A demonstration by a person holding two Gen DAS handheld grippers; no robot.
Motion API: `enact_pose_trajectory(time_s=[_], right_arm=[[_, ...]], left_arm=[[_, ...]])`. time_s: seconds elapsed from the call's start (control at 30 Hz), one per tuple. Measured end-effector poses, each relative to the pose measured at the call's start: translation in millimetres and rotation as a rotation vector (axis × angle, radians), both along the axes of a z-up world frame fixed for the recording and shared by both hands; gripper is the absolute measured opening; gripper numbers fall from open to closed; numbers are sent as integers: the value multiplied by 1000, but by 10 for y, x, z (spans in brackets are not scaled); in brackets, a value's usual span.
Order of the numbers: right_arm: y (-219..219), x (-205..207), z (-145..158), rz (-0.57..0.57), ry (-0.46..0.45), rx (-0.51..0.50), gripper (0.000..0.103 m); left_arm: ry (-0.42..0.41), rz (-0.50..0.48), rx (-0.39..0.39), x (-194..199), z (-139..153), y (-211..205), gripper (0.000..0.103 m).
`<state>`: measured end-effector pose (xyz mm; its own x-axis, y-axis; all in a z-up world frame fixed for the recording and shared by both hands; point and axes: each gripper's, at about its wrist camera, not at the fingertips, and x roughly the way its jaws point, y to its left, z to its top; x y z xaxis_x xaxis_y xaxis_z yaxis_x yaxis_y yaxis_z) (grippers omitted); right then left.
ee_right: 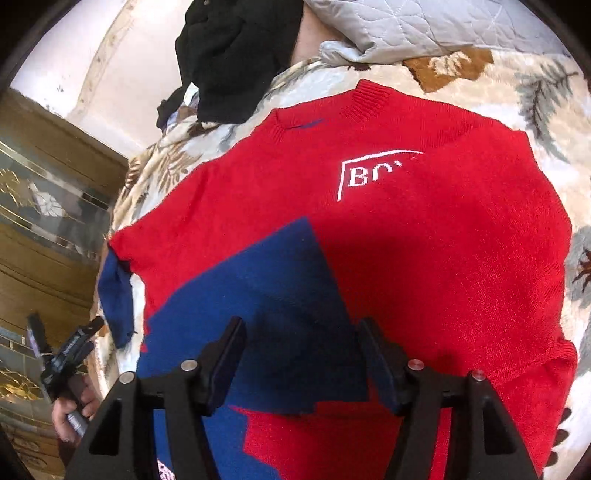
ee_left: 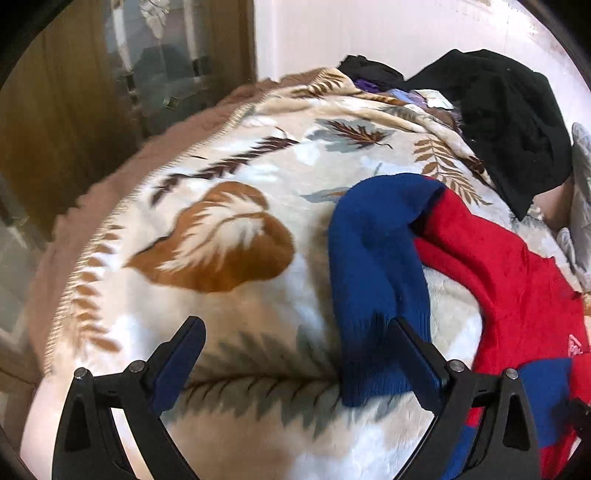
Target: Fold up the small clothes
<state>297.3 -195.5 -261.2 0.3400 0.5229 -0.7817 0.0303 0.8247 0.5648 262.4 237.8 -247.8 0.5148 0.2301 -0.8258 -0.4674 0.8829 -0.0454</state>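
A red knit sweater (ee_right: pixel 424 258) with a blue patch (ee_right: pixel 266 295) and a white logo lies flat, front up, on the leaf-patterned blanket (ee_right: pixel 546 92). My right gripper (ee_right: pixel 301 328) hovers over its lower front, open, with nothing pinched between the pads. In the left wrist view the sweater's blue sleeve (ee_left: pixel 373 266) stretches out from the red body (ee_left: pixel 517 280). My left gripper (ee_left: pixel 295 328) is wide open beside the cuff, and its right finger (ee_left: pixel 410 343) overlaps the cuff end. The left gripper (ee_right: pixel 64 332), held by a hand, also shows at the blanket's edge.
Black clothes (ee_left: pixel 509 122) are heaped at the blanket's far end, also seen as a black heap (ee_right: pixel 229 55). A grey quilted cover (ee_right: pixel 424 26) lies beside them. A wooden cabinet with glass panels (ee_left: pixel 74 110) stands past the blanket's edge. Bare blanket (ee_left: pixel 221 240) lies left of the sleeve.
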Motion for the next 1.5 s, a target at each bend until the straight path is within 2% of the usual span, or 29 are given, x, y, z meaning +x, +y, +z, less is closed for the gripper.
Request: enact_pose_trajectory(time_s=[0.07, 0.1, 0.17, 0.23, 0.27, 0.3, 0.33, 0.37, 0.5, 0.67, 0.73, 0.87, 1.0, 1.03, 1.07, 1.1, 1.17, 1.2, 1.3, 1.33, 1.4, 1.47, 1.5], right_arm=[[-10, -3, -8, 1, 0, 3, 67], [3, -2, -9, 4, -3, -3, 67], [34, -12, -7, 13, -12, -18, 67], [58, -10, -1, 21, -18, -29, 67], [62, -7, 0, 23, -20, -30, 67], [57, -1, -1, 22, -19, -26, 67], [43, 0, -1, 18, -17, -17, 67], [29, 4, -1, 14, -16, -8, 67], [-8, -1, 32, 1, -25, 13, 67], [-13, -68, 171, 22, -104, 4, 67], [-62, -100, 237, 18, -139, 18, 67], [-241, -146, 325, -22, -188, 37, 67], [-473, -178, 375, -73, -213, 61, 67], [-542, -189, 377, -85, -217, 70, 67], [-606, -190, 367, -97, -213, 74, 67], [-652, -183, 360, -109, -205, 77, 67], [-773, -180, 338, -123, -190, 99, 67], [-814, -184, 339, -126, -187, 106, 68], [-884, -190, 373, -127, -203, 146, 74], [-875, -193, 396, -116, -211, 154, 75], [-812, -198, 427, -80, -215, 149, 80], [-695, -184, 361, -32, -172, 146, 82], [-642, -176, 309, -12, -147, 148, 82]], left_arm=[[0, -36, -56, 130, -103, 36, 97], [-7, -47, -77, 158, -119, 26, 93], [-21, -71, -119, 216, -180, 11, 54], [-8, -82, -117, 269, -226, -14, 37], [-13, -84, -97, 273, -229, -37, 17], [-29, -96, -111, 293, -222, -38, 3], [-74, -116, -182, 270, -177, -47, 5], [-109, -127, -213, 252, -109, -76, 5], [-194, -232, -219, 176, 243, -371, 5], [-283, -460, -337, 165, 605, -969, 5], [-288, -522, -366, 181, 674, -1163, 5], [-278, -687, -409, 201, 809, -1827, 5], [-253, -884, -374, 116, 906, -2524, 5], [-235, -920, -366, 105, 903, -2651, 7], [-218, -942, -353, 92, 903, -2727, 15], [-211, -944, -343, 130, 892, -2726, 21], [-228, -882, -325, 147, 940, -2591, 59], [-249, -839, -342, 158, 971, -2457, 66], [-315, -715, -416, 201, 1023, -1945, 68], [-319, -682, -416, 217, 1009, -1848, 68], [-309, -567, -394, 260, 922, -1570, 69], [-260, -456, -412, 330, 726, -1293, 68], [-243, -430, -422, 353, 666, -1247, 68]])
